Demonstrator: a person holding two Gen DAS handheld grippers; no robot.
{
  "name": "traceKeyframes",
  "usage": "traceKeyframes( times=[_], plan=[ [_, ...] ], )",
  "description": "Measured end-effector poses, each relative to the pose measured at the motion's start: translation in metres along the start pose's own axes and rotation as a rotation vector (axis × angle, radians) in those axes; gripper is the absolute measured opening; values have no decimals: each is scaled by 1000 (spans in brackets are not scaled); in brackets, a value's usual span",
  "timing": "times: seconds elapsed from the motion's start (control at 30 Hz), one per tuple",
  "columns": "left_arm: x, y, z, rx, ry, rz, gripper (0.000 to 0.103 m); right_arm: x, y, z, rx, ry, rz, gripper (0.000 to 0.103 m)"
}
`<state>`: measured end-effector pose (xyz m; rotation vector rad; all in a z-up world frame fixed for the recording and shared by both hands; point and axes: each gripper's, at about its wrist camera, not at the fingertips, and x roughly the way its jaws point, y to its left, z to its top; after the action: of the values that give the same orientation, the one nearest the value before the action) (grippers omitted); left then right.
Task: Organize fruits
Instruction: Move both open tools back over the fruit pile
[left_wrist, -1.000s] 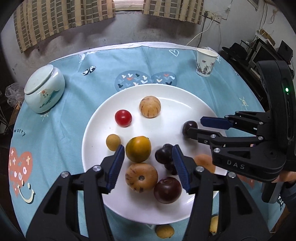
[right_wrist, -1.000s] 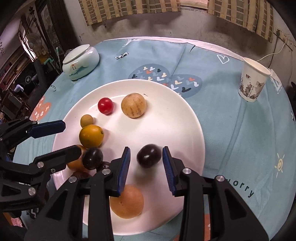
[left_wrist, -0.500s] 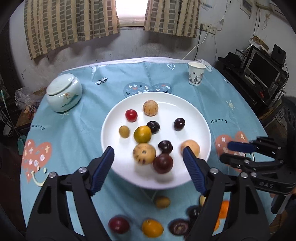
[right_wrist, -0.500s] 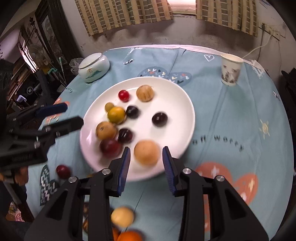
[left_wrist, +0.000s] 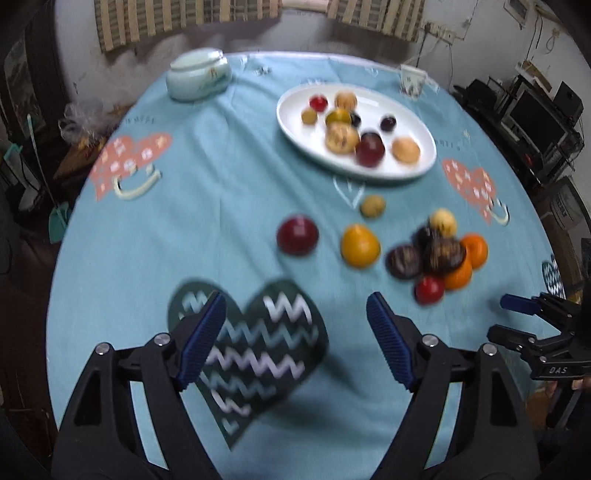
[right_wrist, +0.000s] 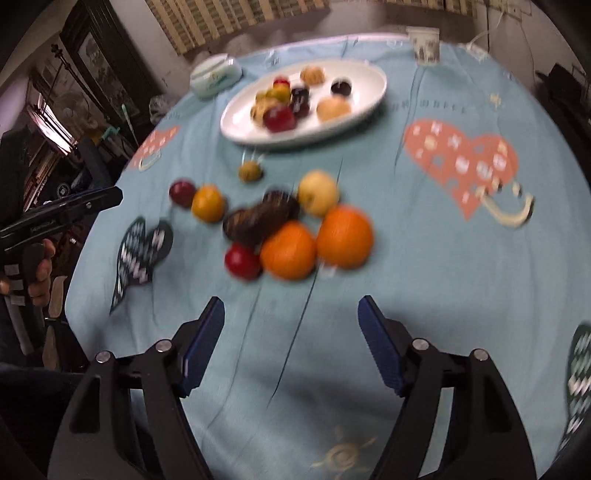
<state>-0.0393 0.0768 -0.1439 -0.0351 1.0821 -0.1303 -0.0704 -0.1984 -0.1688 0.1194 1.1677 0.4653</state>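
Blue tabletop (left_wrist: 221, 184) now fills our view: we have pulled back from the plate (left_wrist: 295, 122), left gripper (left_wrist: 295, 321) wide and empty, right gripper (right_wrist: 290, 321) opening on nothing, loose fruits (right_wrist: 295, 229) ahead, next to collect.

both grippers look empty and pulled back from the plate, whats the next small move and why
Probably bring the right gripper forward and down over the nearest orange in the loose pile. Its jaws are opening with nothing between them, the white plate already holds several fruits, and that orange sits closest in front of it on the tablecloth. The left gripper is also empty, with the dark red fruit ahead.
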Motion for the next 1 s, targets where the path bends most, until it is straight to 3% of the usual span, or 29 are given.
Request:
traceKeyframes(
  times=[0.23, 0.47, 0.73, 1.0],
  plan=[
    [-1, -46, -26, 154, 21, -59, 81, 12, 12, -16, -7, 38, -16, 75],
    [8, -88, -7, 265, 9, -116, 81, 6, -5, -24, 64, 36, -31, 75],
    [48, -125, 39, 220, 58, -164, 81, -8, -25, -37, 126, 7, -34, 75],
    [67, -140, 54, 207, 74, -168, 81, -12, -42, -39, 158, 4, -47, 75]
  ],
)
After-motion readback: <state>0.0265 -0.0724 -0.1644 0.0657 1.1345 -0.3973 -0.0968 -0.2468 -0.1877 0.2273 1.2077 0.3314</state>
